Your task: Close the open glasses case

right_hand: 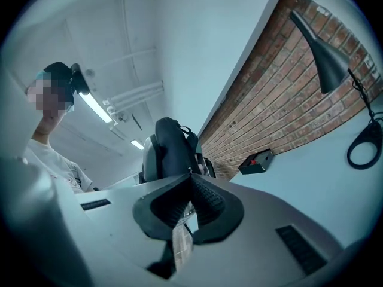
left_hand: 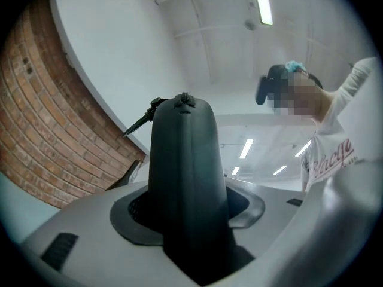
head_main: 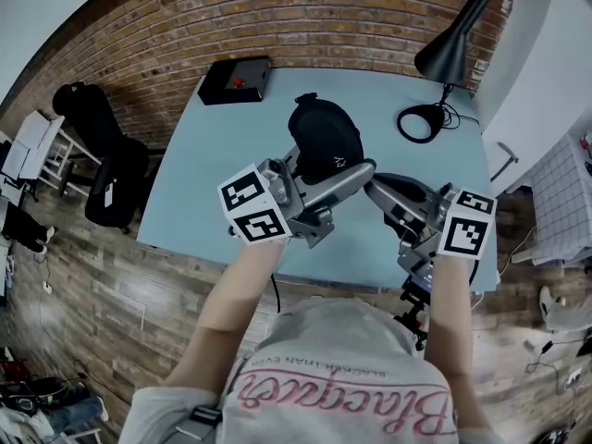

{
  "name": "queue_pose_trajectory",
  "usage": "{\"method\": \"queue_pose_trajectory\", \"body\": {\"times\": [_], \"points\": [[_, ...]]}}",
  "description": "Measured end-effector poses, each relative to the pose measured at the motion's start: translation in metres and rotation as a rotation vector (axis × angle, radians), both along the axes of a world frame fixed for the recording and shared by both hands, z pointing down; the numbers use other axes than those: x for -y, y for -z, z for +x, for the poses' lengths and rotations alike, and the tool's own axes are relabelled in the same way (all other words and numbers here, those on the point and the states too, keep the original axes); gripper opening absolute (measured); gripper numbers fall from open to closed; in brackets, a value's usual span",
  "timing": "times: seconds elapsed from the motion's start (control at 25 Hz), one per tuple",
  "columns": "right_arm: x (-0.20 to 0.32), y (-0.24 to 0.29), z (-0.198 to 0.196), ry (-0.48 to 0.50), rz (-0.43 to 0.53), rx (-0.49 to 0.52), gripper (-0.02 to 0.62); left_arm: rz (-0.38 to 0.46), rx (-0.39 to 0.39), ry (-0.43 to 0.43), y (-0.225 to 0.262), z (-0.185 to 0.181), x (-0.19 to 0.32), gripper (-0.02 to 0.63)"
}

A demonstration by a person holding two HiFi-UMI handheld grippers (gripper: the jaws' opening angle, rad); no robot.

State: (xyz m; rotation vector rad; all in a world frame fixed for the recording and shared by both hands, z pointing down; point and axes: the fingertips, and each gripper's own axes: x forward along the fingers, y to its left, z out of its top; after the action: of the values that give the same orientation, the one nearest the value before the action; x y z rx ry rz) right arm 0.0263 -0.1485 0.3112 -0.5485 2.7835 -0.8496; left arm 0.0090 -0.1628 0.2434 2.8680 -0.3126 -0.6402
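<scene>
The black zipped glasses case (head_main: pixel 324 137) is held up above the blue table (head_main: pixel 222 165). My left gripper (head_main: pixel 344 163) reaches in from the lower left and is shut on the case. In the left gripper view the case (left_hand: pixel 182 154) stands upright between the pads of that left gripper (left_hand: pixel 188 208) and fills the middle. My right gripper (head_main: pixel 374 189) comes from the right with its tips at the case's lower right edge. In the right gripper view the right gripper (right_hand: pixel 190 177) is shut, apparently on a small zip pull, with the case (right_hand: pixel 170 145) just beyond.
A black box with a red button (head_main: pixel 236 80) sits at the table's far left corner. A black desk lamp (head_main: pixel 451 49) and its looped cable (head_main: pixel 423 123) occupy the far right. A brick wall (head_main: pixel 305 12) runs behind the table.
</scene>
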Motion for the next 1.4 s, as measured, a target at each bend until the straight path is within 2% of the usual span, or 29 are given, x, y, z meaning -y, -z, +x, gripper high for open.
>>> {"method": "queue_pose_trajectory", "body": {"times": [0.12,0.2,0.28,0.4,0.52,0.72,0.8,0.92,1.28,1.4], "points": [[0.003,0.001,0.007,-0.045,-0.017,0.026,0.02,-0.108,-0.043,-0.005,-0.006,0.001,0.011,0.259],[0.008,0.004,0.017,-0.094,-0.029,0.073,0.02,-0.14,-0.017,-0.015,-0.014,0.005,0.015,0.259],[0.011,0.007,0.026,-0.131,-0.033,0.11,0.02,-0.132,0.051,-0.024,-0.023,0.01,0.015,0.269],[0.011,0.008,0.033,-0.148,-0.014,0.116,0.02,-0.085,0.14,-0.028,-0.032,0.016,0.011,0.283],[0.01,0.021,0.043,-0.15,0.008,0.179,0.02,-0.064,0.16,-0.041,-0.035,0.015,0.009,0.311],[0.007,0.034,0.039,-0.099,0.023,0.204,0.02,-0.044,0.031,-0.043,-0.021,0.002,0.008,0.307],[0.007,0.037,0.038,-0.086,0.019,0.219,0.02,-0.079,-0.042,-0.049,-0.019,-0.003,0.009,0.298],[0.006,0.037,0.038,-0.089,0.024,0.188,0.02,-0.139,-0.132,-0.072,-0.019,-0.011,0.012,0.295],[0.008,0.034,0.042,-0.106,0.026,0.148,0.02,-0.244,-0.285,-0.112,-0.012,-0.029,0.023,0.295],[0.009,0.033,0.043,-0.111,0.016,0.151,0.02,-0.307,-0.354,-0.116,-0.009,-0.031,0.029,0.295]]}}
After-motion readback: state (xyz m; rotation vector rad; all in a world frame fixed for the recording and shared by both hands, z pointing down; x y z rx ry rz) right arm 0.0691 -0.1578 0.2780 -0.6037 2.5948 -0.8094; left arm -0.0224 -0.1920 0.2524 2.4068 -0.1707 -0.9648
